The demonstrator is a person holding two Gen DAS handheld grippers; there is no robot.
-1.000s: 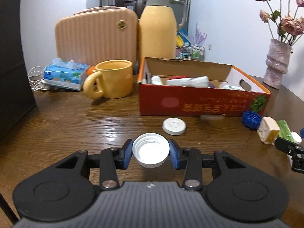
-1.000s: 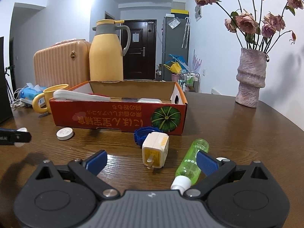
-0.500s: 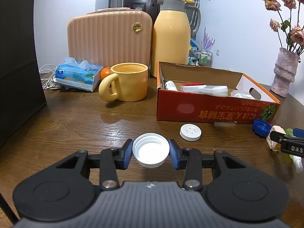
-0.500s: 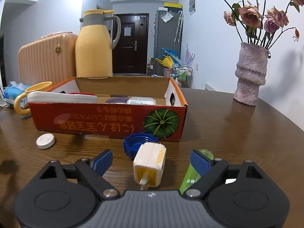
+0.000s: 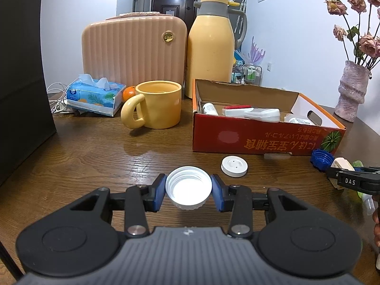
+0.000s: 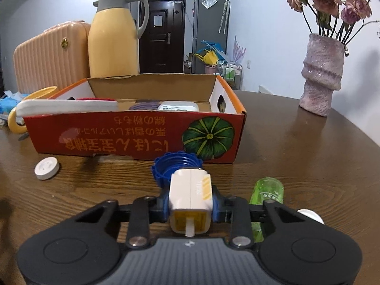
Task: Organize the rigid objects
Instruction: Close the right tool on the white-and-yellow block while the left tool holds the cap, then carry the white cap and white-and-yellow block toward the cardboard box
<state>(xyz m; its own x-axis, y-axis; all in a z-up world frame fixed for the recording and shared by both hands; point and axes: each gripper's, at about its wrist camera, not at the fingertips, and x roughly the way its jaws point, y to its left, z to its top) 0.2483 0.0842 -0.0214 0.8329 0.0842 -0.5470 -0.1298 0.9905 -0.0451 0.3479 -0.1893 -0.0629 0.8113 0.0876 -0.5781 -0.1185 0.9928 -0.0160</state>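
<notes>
My left gripper is closed on the white ribbed plastic bottle cap, open side up, above the wooden table; I should keep it level and clear the red cardboard box wall before letting go. My right gripper pinches the white-and-yellow plug adapter squarely; I judge a straight lift avoids nudging the blue scalloped cap touching it.

A white threaded cap, open side up, sits clamped between the left tongs; a white-and-yellow plug adapter — prong toward the camera — is pinched in the right tongs, blue cap just beyond.
</notes>
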